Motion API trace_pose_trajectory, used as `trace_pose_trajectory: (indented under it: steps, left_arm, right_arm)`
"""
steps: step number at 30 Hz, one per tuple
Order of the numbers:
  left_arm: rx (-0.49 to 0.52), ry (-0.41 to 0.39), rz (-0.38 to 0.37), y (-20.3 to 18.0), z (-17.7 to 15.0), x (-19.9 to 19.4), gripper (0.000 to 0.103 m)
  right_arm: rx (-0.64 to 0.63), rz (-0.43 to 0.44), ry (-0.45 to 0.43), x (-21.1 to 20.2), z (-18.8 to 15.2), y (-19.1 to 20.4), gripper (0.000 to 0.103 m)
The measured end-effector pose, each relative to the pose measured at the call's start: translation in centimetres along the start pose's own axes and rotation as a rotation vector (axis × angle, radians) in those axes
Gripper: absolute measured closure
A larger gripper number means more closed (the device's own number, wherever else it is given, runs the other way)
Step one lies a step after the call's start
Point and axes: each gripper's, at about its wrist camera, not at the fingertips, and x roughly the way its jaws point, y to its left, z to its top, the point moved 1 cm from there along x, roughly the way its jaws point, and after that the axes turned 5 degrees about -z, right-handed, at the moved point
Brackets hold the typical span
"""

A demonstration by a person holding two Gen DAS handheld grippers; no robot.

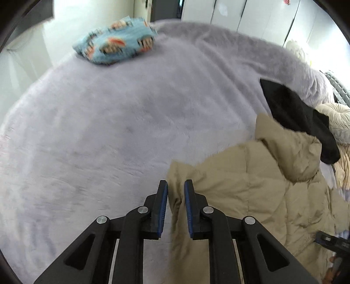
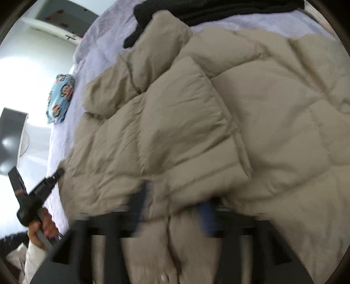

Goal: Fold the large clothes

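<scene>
A beige quilted puffer jacket (image 1: 251,192) lies on a lilac plush bed cover (image 1: 122,122); it fills the right wrist view (image 2: 218,131). My left gripper (image 1: 176,185) is shut on the jacket's edge, a fold of beige cloth pinched between the blue pads (image 1: 163,203). It also shows in the right wrist view (image 2: 59,172) at the jacket's left edge. My right gripper (image 2: 175,194) is blurred by motion; its jaws stand wide apart around a bulge of jacket, and whether they grip it cannot be told.
A folded blue patterned cloth (image 1: 116,43) lies at the far side of the bed. A black garment (image 1: 299,118) lies beside the jacket's hood, with cream cloth (image 1: 336,122) behind it. White wardrobe doors (image 1: 251,15) stand beyond the bed.
</scene>
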Motion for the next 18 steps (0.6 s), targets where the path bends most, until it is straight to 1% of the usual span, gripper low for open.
trace_pose_trajectory:
  steps: [1, 3, 4, 5, 6, 7, 8, 9, 10, 11, 13, 14, 15, 17, 18]
  left_arm:
    - [0.008, -0.016, 0.017, 0.0, 0.1, -0.8, 0.085]
    - [0.013, -0.033, 0.029, 0.4, 0.2, -2.2, 0.085]
    - [0.013, -0.033, 0.021, 0.4, 0.0, -2.9, 0.085]
    - [0.013, -0.027, 0.005, 0.2, -0.4, -3.3, 0.085]
    - [0.016, -0.017, -0.014, -0.2, -0.9, -3.4, 0.085]
    - [0.027, 0.007, -0.036, -1.0, -1.8, -3.2, 0.085]
    - [0.039, 0.029, -0.041, -1.5, -2.7, -2.9, 0.085]
    - [0.051, 0.049, -0.037, -2.0, -3.7, -2.3, 0.085]
    - [0.068, 0.08, -0.019, -2.7, -4.8, -1.1, 0.085]
    - [0.079, 0.108, 0.009, -3.1, -5.8, 0.2, 0.085]
    - [0.091, 0.138, 0.055, -3.1, -7.6, 2.1, 0.085]
    - [0.09, 0.142, 0.066, -3.0, -8.0, 2.7, 0.085]
    - [0.087, 0.138, 0.069, -2.8, -8.4, 3.1, 0.085]
    - [0.091, 0.131, 0.079, -2.9, -8.4, 3.1, 0.085]
    - [0.097, 0.14, 0.095, -3.1, -8.1, 2.9, 0.085]
  right_arm:
    - [0.0, 0.0, 0.0, 0.0, 0.0, 0.0, 0.026]
    - [-0.023, -0.045, -0.03, -1.9, -0.4, -0.5, 0.026]
    - [-0.032, -0.08, -0.102, -4.1, -0.5, -1.1, 0.03]
    - [-0.052, -0.095, -0.129, -4.6, -0.2, -1.0, 0.048]
    - [-0.052, -0.095, -0.129, -4.6, -0.2, -1.0, 0.067]
    - [-0.076, -0.11, -0.142, -4.7, 0.2, -0.8, 0.07]
    - [-0.1, -0.116, -0.144, -4.5, 0.7, -0.5, 0.072]
    - [-0.115, -0.111, -0.138, -3.9, 1.2, -0.3, 0.077]
    - [-0.14, -0.123, -0.117, -2.3, 1.9, 0.0, 0.078]
    - [-0.14, -0.123, -0.117, -2.3, 1.9, 0.0, 0.078]
    - [-0.157, -0.157, -0.066, -0.2, 1.8, -0.2, 0.078]
    - [-0.151, -0.167, -0.045, 0.6, 1.7, -0.3, 0.079]
    - [-0.121, -0.154, -0.02, 1.3, 0.9, -1.1, 0.079]
    - [-0.116, -0.146, -0.019, 1.1, 0.6, -1.3, 0.079]
    - [-0.097, -0.126, -0.013, 0.2, 0.1, -2.0, 0.079]
